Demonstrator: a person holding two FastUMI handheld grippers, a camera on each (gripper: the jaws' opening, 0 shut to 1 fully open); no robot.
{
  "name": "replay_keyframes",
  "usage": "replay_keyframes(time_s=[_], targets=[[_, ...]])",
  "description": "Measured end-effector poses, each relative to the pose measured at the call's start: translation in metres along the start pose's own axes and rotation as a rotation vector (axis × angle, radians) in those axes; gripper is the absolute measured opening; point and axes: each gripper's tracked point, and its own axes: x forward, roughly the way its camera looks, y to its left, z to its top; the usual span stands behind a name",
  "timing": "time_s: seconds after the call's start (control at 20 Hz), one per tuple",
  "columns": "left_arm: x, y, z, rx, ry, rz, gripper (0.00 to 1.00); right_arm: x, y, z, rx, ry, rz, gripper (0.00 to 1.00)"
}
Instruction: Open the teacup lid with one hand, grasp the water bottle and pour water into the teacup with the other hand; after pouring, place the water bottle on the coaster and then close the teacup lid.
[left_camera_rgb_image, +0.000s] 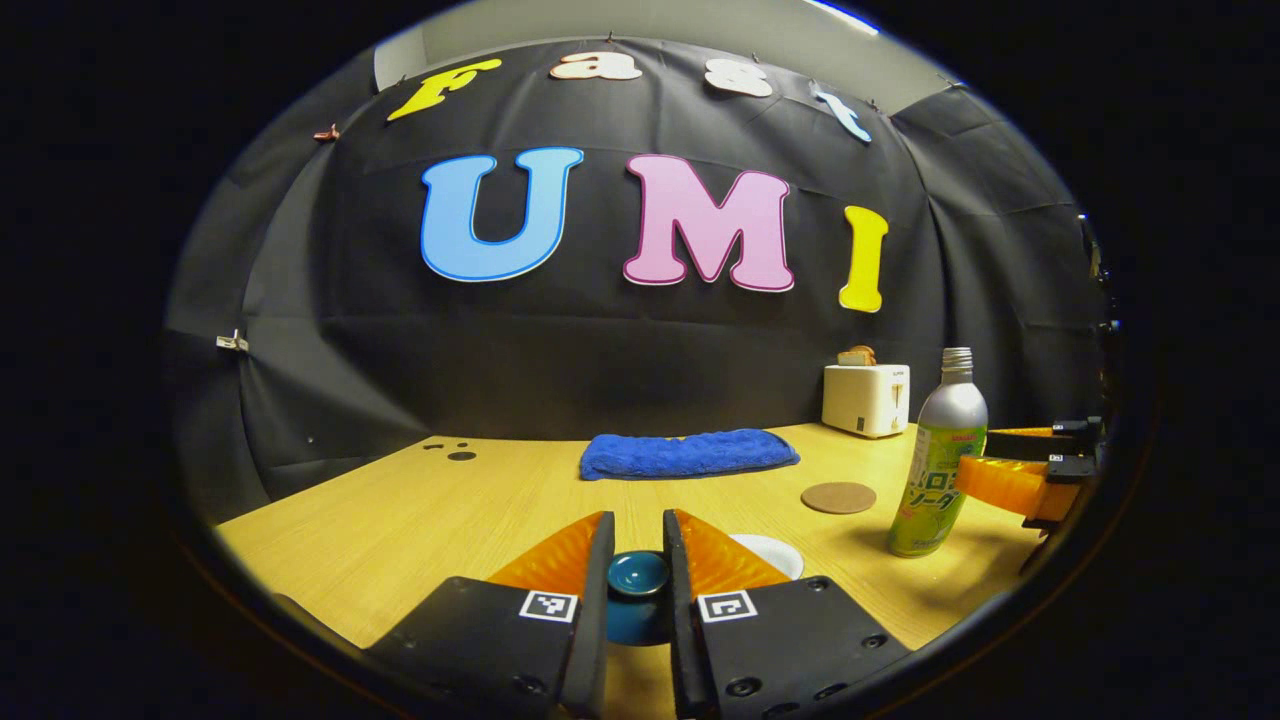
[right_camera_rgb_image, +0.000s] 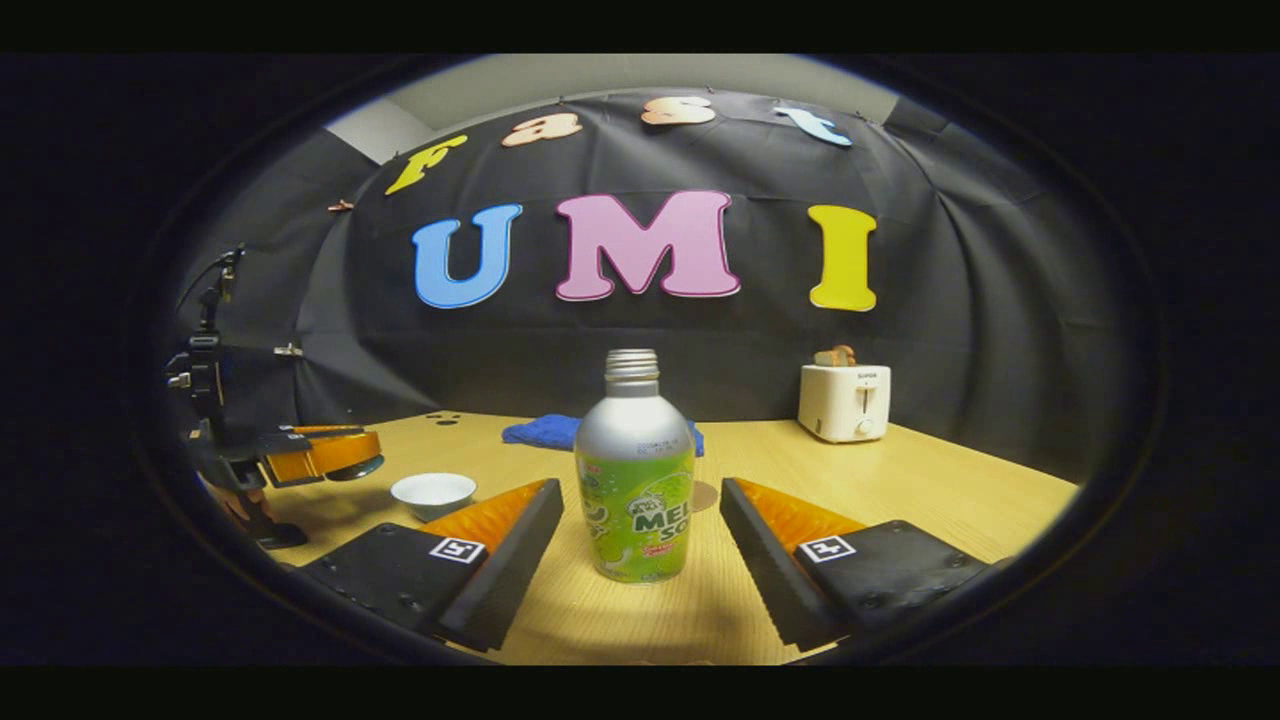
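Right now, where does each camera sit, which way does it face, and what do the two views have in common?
Left gripper view: rides on the left gripper, facing the booth wall; its fingers pinch the teacup lid, with the white teacup just behind.
Right gripper view: rides on the right gripper, facing the same wall; its fingers stand apart on either side of the water bottle, not touching it.
Shared: both see the bottle, the teacup, the blue towel, the toaster, the wooden table, and each other's gripper.

Black cloth wall (right_camera_rgb_image: 1000, 300) behind a pale wooden table (left_camera_rgb_image: 420, 520), dim light.
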Motion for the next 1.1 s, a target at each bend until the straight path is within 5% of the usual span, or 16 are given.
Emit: replay_keyframes(time_s=[0.9,1.0,1.1], targets=[[-0.004,0.029,0.0,0.002,0.001,0.031,0.29,0.054,-0.007,-0.002,-0.002,0.004,-0.064,0.97],[-0.002,0.034,-0.001,0.002,0.0,0.045,0.3,0.054,-0.008,-0.002,-0.003,0.005,-0.067,0.83],[0.001,0.04,-0.001,0.001,0.001,0.054,0.29,0.053,-0.007,-0.002,-0.003,0.005,-0.065,0.83]])
